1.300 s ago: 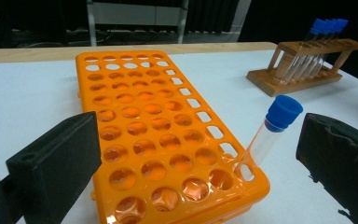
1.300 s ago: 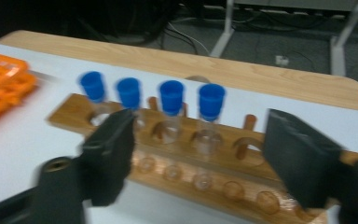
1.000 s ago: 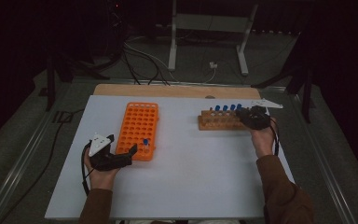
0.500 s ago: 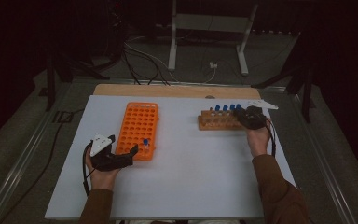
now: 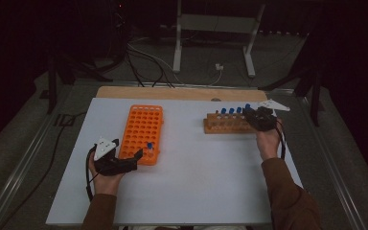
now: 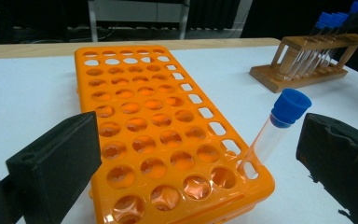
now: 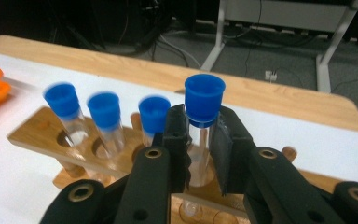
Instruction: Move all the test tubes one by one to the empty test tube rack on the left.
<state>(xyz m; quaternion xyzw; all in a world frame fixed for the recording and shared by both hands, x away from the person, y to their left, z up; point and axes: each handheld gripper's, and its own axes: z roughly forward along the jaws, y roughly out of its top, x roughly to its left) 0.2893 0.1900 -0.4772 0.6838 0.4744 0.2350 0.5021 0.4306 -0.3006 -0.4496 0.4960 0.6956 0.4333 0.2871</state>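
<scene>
A wooden rack (image 5: 225,125) stands at the right of the white table and holds several blue-capped test tubes (image 7: 105,112). My right gripper (image 5: 255,116) is at its right end, shut on the end tube (image 7: 204,100) just below the cap, and that tube stands upright over the rack (image 7: 32,133). The orange rack (image 5: 143,133) lies left of centre with one blue-capped tube (image 5: 149,146) in its near right corner hole. My left gripper (image 5: 124,160) rests at that near end, open. The tube (image 6: 275,130) leans close to its right jaw without touching it.
The white table top (image 5: 196,182) has a wooden strip (image 5: 172,93) along its far edge. Beyond it lie a dark floor with cables (image 5: 148,62) and a metal stand (image 5: 177,43). Most holes of the orange rack (image 6: 158,126) hold nothing.
My right gripper has edged slightly left onto the rack's end tube and its jaws have come together on it. The left hand has kept still.
</scene>
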